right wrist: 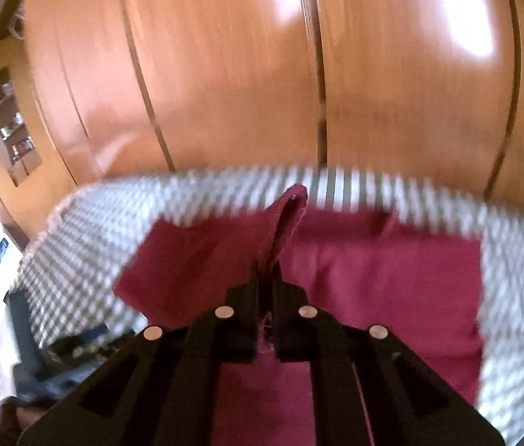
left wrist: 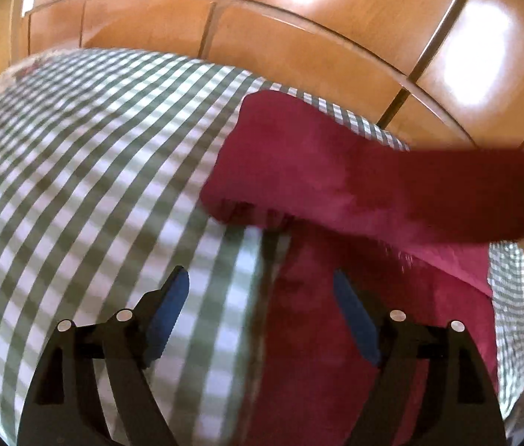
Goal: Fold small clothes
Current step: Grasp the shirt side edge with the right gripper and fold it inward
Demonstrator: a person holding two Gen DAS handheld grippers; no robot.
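A dark red garment (left wrist: 354,171) lies on the green-and-white checked cloth (left wrist: 76,171), with one part lifted toward the right edge of the left wrist view. My left gripper (left wrist: 262,290) hangs open above the garment's left edge, its blue pads (left wrist: 171,308) apart and touching nothing. In the right wrist view my right gripper (right wrist: 264,278) is shut on a fold of the red garment (right wrist: 391,271). A pinched ridge of fabric (right wrist: 289,219) rises between its jaws, and the cloth hangs from it above the checked cover (right wrist: 76,245).
Glossy orange-brown wooden cabinet doors (left wrist: 299,37) stand right behind the checked surface. In the right wrist view a wooden cabinet with a glass panel (right wrist: 9,122) is at the left, and dark objects (right wrist: 28,334) sit beside the bed's left edge.
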